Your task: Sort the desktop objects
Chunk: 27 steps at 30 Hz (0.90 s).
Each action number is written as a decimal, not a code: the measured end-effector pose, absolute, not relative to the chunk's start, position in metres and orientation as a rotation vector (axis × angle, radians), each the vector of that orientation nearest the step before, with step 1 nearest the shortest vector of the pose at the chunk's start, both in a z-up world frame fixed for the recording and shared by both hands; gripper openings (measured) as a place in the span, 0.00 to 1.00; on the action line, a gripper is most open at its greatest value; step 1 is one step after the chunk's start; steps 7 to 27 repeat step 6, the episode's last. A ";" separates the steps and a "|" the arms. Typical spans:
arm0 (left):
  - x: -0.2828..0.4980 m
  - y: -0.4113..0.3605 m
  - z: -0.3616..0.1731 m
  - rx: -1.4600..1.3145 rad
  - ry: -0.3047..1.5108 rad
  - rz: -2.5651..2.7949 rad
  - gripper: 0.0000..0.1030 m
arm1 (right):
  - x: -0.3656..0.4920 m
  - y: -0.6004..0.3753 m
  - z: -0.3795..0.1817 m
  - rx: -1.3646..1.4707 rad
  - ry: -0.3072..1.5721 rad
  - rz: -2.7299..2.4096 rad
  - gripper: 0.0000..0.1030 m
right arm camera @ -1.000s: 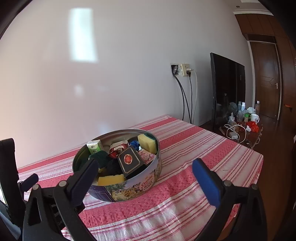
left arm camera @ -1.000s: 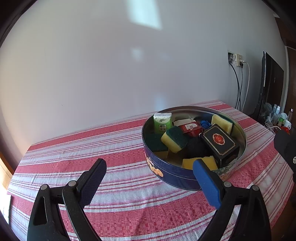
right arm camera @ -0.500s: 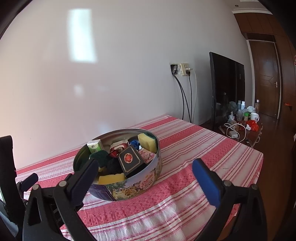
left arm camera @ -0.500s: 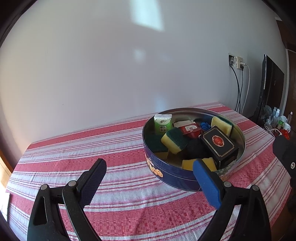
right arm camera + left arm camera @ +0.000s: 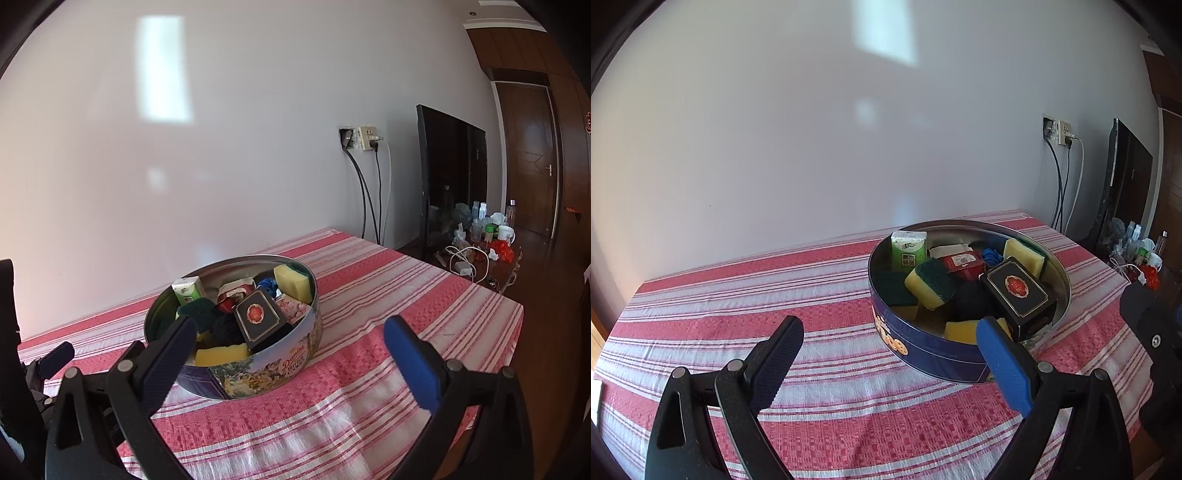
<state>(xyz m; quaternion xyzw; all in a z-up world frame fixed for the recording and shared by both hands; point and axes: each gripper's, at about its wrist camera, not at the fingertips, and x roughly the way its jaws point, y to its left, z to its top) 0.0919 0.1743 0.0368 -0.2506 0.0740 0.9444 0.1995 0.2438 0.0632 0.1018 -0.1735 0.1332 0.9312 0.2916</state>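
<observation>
Left wrist view. Round blue metal biscuit tin (image 5: 960,360) stands on the red-and-white striped tablecloth (image 5: 775,295), right of centre, lid off, mouth up. Inside: green tissue pack (image 5: 908,249) upright against the far-left wall; yellow sponge with dark green scouring face (image 5: 931,282) tilted, long axis running left-near to right-far; black box with red-and-gold emblem (image 5: 1017,291) tilted on the pile, long axis running toward the near right rim; second yellow sponge (image 5: 1023,256) leaning on the far right wall; red packet (image 5: 962,262) and a blue tangle (image 5: 991,254) between them. Left gripper (image 5: 889,350) jaws wide apart, holding nothing; right blue pad overlaps the tin's near rim in the picture, contact cannot be told.

Right wrist view. Same tin (image 5: 273,369), left of centre, side printed with a garden scene and lettering. Black box (image 5: 258,317) lies highest, emblem up. Right gripper (image 5: 288,345) spread wide, empty, above the cloth; left pad in front of the tin's near-left rim. Beyond the table: wall socket with cables (image 5: 364,138), dark flat screen (image 5: 450,177), low table cluttered with bottles (image 5: 484,236).
</observation>
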 end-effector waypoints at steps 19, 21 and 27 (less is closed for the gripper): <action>0.090 0.171 0.036 -0.729 0.171 2.622 0.94 | 0.246 0.063 0.101 -0.463 0.361 2.477 1.00; 0.090 0.171 0.036 -0.729 0.171 2.622 0.94 | 0.246 0.063 0.101 -0.463 0.361 2.477 1.00; 0.090 0.171 0.036 -0.729 0.171 2.622 0.94 | 0.246 0.063 0.101 -0.463 0.361 2.477 1.00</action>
